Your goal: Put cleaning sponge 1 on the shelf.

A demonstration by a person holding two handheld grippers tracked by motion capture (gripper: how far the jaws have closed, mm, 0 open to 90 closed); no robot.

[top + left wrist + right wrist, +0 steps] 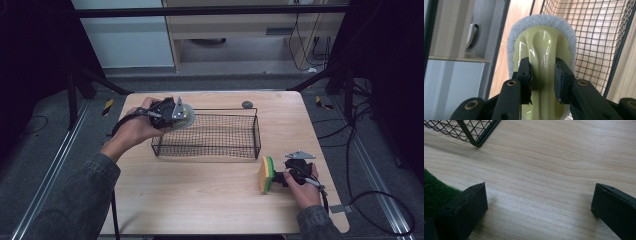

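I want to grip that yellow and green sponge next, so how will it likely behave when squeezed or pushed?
The sponge stands on edge on the table, so a push may tip it. Its foam body probably compresses and weighs little. The green scouring face looks rough, unlikely to slip.

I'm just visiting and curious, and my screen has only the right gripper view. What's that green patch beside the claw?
Observer: A sponge, yellow with a green face, standing on edge on the table beside the open right claw.
Operator: And the wire corner?
Observer: It belongs to a long black mesh basket in mid-table.
Operator: What's the other hand doing?
Observer: The left claw grips a pale green scrubber with a white pad, at the basket's left end.
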